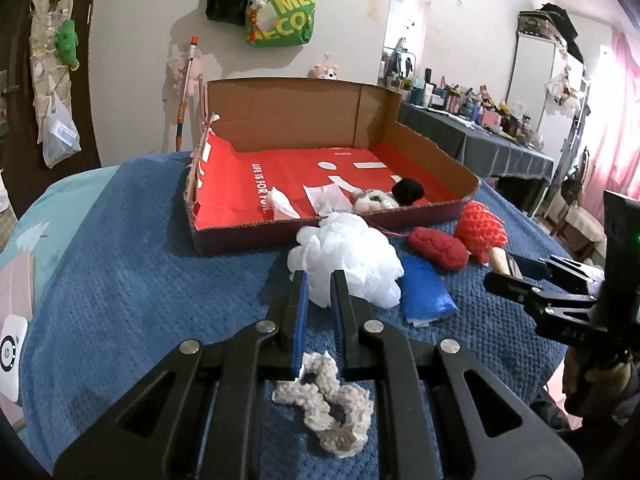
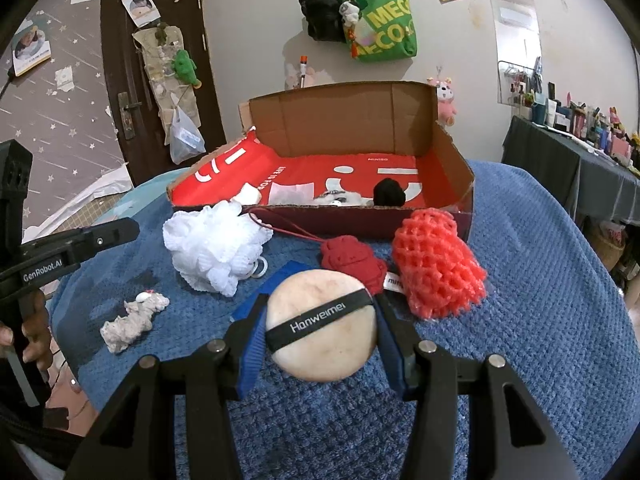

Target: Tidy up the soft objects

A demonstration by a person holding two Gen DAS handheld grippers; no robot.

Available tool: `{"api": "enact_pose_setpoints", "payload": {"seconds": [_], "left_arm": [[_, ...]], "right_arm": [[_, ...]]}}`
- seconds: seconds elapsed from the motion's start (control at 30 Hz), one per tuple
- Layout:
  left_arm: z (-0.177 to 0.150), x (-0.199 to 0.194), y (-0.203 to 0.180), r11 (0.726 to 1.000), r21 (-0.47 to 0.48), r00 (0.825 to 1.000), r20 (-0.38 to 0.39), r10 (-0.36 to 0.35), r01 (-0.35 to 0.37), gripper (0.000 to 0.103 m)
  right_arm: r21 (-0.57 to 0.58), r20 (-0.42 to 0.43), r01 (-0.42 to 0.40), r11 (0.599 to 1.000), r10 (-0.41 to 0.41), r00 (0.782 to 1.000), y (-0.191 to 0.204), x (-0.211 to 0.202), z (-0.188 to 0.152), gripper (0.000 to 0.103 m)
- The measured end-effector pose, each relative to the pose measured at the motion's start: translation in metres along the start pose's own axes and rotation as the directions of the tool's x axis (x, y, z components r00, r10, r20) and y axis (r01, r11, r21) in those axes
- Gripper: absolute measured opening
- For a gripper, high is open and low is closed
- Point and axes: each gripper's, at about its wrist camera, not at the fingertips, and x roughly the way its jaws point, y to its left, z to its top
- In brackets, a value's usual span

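A cardboard box with a red lining stands on a blue towel; a black ball and small white items lie in it. In front lie a white mesh pouf, a red knitted piece, a red foam net and a blue cloth. My right gripper is shut on a beige powder puff. My left gripper is slightly open and empty above a grey knitted scrunchie.
A dark-clothed table crowded with bottles stands at the right. Bags hang on the wall behind the box. A brown door is at the left. The towel drops off at its edges.
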Motion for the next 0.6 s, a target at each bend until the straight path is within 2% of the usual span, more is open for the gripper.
{"api": "enact_pose_setpoints", "payload": {"seconds": [0.13, 0.23, 0.3, 0.37, 0.4, 0.5, 0.6], "left_arm": [[-0.01, 0.005, -0.004, 0.998, -0.004, 0.997, -0.042, -0.062, 0.062, 0.012], [-0.019, 0.011, -0.006, 0.999, -0.015, 0.996, -0.075, -0.049, 0.048, 0.012], [-0.027, 0.012, -0.006, 0.998, -0.025, 0.994, -0.091, -0.052, 0.05, 0.013], [-0.033, 0.013, -0.007, 0.998, -0.03, 0.993, -0.104, -0.049, 0.046, 0.018], [-0.035, 0.013, -0.007, 0.999, -0.032, 0.993, -0.106, -0.045, 0.041, 0.027], [-0.043, 0.005, -0.011, 1.0, -0.019, 0.997, -0.079, -0.018, 0.017, 0.07], [-0.046, -0.004, -0.018, 1.0, 0.015, 0.999, -0.037, 0.002, -0.002, 0.071]], "right_arm": [[-0.003, -0.027, -0.01, 1.0, 0.01, 1.0, 0.0, 0.004, -0.004, 0.056], [0.002, -0.057, -0.016, 1.0, 0.016, 0.998, 0.0, 0.01, -0.009, 0.062], [0.002, -0.077, -0.01, 1.0, 0.01, 0.997, 0.001, 0.014, -0.014, 0.074], [0.003, -0.091, -0.013, 1.0, 0.013, 0.996, 0.001, 0.015, -0.019, 0.074], [0.004, -0.101, -0.012, 1.0, 0.012, 0.995, 0.001, 0.017, -0.022, 0.075], [0.011, -0.111, -0.012, 1.0, 0.013, 0.994, 0.0, 0.017, -0.029, 0.075], [0.014, -0.104, -0.011, 1.0, 0.012, 0.994, -0.002, 0.015, -0.032, 0.075]]}}
